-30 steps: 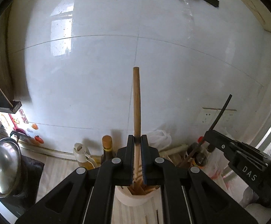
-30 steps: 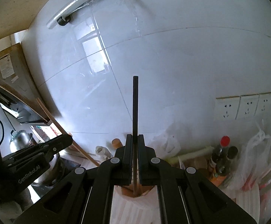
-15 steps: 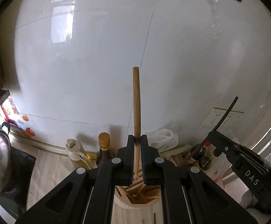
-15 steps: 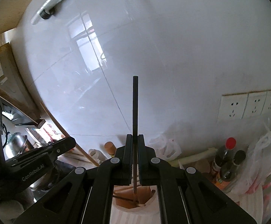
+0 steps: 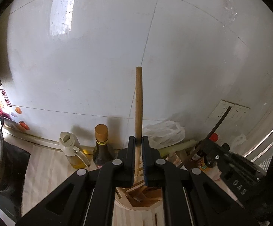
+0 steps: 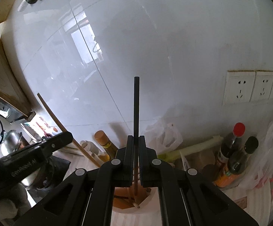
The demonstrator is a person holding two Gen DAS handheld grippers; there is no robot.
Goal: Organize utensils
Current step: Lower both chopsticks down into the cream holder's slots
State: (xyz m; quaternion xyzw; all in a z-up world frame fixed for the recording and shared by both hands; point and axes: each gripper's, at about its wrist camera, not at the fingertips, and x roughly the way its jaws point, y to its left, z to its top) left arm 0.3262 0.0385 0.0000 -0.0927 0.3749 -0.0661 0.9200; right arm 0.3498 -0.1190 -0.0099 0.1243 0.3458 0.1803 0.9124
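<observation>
Chopsticks are the business here, one in each hand-held gripper. The left hand-held gripper [image 5: 138,141] is clenched on a wooden chopstick [image 5: 138,101], pads pinching it low on its length. Its long axis runs straight up the left wrist view, thick blunt end uppermost against the white tiled wall [image 5: 80,66], thin end pointing down between the jaws toward the utensil holder [image 5: 136,205]. The tip appears to sit just above or at the holder's mouth; whether it touches anything inside I cannot tell.

The right hand-held gripper [image 6: 136,143] is likewise clamped, on a black chopstick [image 6: 136,105]. That one also stands upright in its own view, squared end at the top, lower end reaching down into the holder's opening [image 6: 125,201], where a few other wooden sticks lie at angles.

The round pale wooden holder stands on the light striped bench [image 5: 42,169], directly below both grippers. In the left wrist view the right gripper shows at the right edge with its black stick slanting up to the right.

Behind the holder, against the wall, stand a brown-capped dark bottle [image 5: 101,146] and a pale oil dispenser [image 5: 71,150], side by side. Further right are a white plastic bag [image 5: 164,131] and a red-capped bottle [image 6: 232,143].
</observation>
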